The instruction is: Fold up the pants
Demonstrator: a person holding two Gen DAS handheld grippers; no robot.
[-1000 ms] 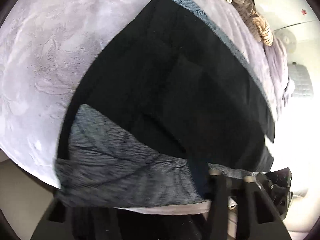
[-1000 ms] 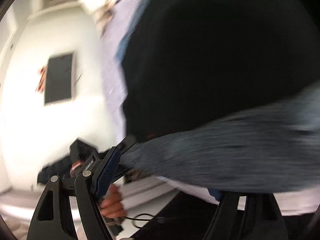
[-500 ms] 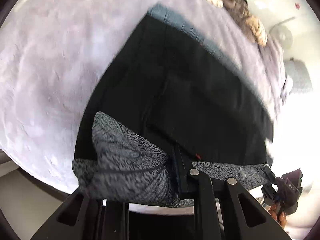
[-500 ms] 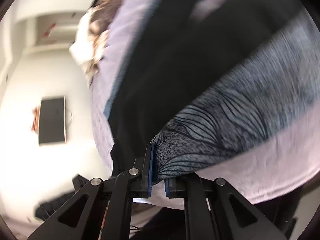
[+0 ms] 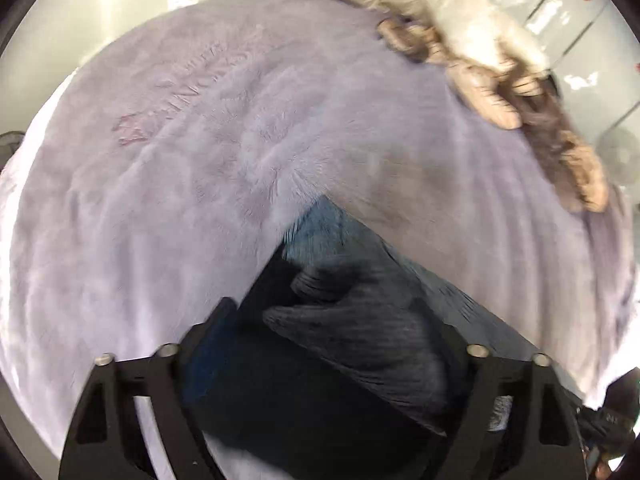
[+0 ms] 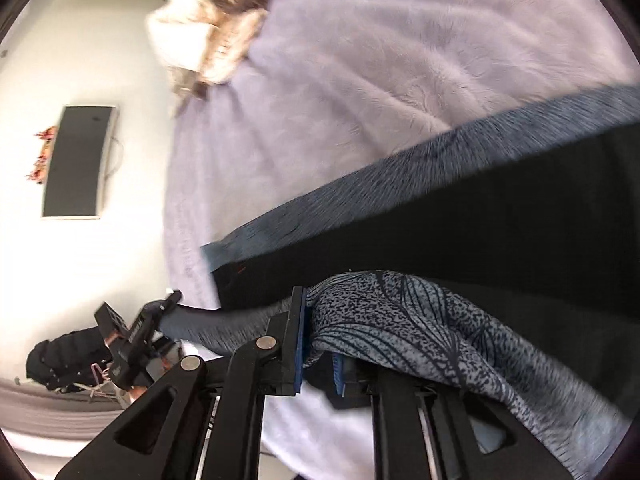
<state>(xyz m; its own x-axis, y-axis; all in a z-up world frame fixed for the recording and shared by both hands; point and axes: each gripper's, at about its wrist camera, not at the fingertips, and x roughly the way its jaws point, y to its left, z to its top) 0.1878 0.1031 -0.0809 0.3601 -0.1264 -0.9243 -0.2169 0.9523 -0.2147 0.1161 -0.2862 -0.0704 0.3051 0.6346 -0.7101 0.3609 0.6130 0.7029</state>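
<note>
The pants (image 5: 360, 344) are dark with a grey-blue patterned side and lie on the lilac blanket (image 5: 200, 160). In the left wrist view my left gripper (image 5: 336, 320) has its fingers wide apart, with a bunched fold of the patterned cloth lying between them. In the right wrist view my right gripper (image 6: 318, 344) is shut on the patterned edge of the pants (image 6: 400, 312) and holds it over the black part (image 6: 440, 232). The left gripper also shows in the right wrist view (image 6: 132, 332).
A cream and brown fluffy blanket (image 5: 500, 76) lies bunched at the far side of the bed. The lilac blanket drops off at the bed edge (image 6: 188, 240) on the left. A dark panel (image 6: 76, 160) hangs on the white wall.
Both grippers carried the patterned edge forward over the black part. The left gripper, shut on the cloth before, now has its fingers spread. The right gripper still holds the edge.
</note>
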